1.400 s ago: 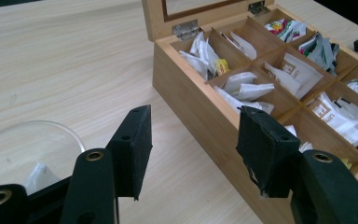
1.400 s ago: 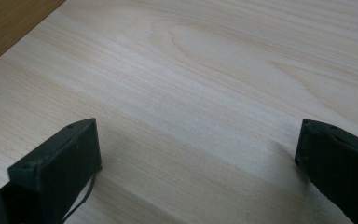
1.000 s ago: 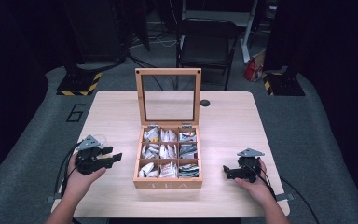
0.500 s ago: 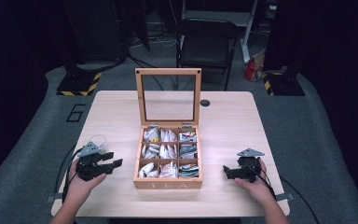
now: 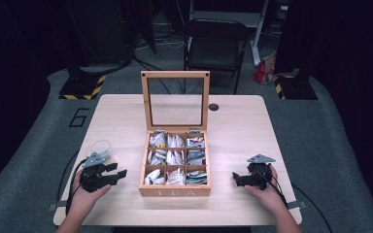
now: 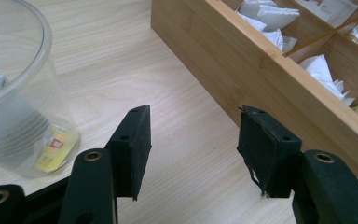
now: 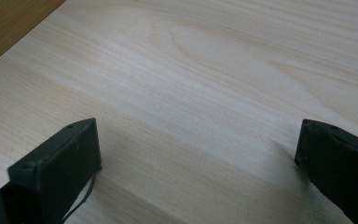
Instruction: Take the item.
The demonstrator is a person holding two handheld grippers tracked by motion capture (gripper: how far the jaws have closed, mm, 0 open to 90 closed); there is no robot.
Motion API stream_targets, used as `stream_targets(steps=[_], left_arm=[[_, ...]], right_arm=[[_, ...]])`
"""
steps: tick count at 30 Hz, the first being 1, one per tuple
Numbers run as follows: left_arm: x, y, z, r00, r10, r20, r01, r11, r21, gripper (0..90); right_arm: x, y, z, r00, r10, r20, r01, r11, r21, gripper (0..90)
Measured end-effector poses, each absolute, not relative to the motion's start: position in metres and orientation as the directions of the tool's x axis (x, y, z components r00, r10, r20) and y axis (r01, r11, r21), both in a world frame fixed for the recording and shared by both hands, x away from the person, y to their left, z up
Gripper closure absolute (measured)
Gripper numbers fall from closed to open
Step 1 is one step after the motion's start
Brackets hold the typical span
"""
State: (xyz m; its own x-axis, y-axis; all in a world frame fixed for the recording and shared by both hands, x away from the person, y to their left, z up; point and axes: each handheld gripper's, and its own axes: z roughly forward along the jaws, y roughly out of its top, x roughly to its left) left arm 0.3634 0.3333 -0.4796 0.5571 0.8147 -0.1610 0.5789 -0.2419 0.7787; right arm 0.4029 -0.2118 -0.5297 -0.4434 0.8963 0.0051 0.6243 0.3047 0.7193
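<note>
Left gripper point(image 6: 193, 140) jaws spread, nothing between, beside my tea box point(image 5: 175, 187); plastic cup point(image 6: 14, 93) just left, holding probably a tea bag. Right gripper point(image 7: 198, 158) wide apart over bare table point(image 7: 214, 70).

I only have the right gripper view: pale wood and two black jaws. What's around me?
Observer: An open wooden tea box with a glass lid sits between the right gripper and the left gripper.
Operator: Is the left gripper holding something?
Observer: No, its jaws stand open with only table between them.
Operator: Anything beside it?
Observer: A clear plastic cup with a yellow-labelled tea bag inside.
</note>
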Motion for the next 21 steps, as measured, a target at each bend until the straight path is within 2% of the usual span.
stream_targets(steps=[8,21], left_arm=[[0.365,0.333,-0.488,0.550,0.817,-0.175,0.589,-0.230,0.775,43.5],[0.369,0.327,-0.497,0.572,0.807,-0.149,0.595,-0.283,0.752,43.1]], right_arm=[[0.403,-0.212,-0.530,-0.444,0.896,0.002,0.623,0.307,0.720,0.0],[0.403,-0.212,-0.530,-0.442,0.897,0.008,0.626,0.302,0.719,0.0]])
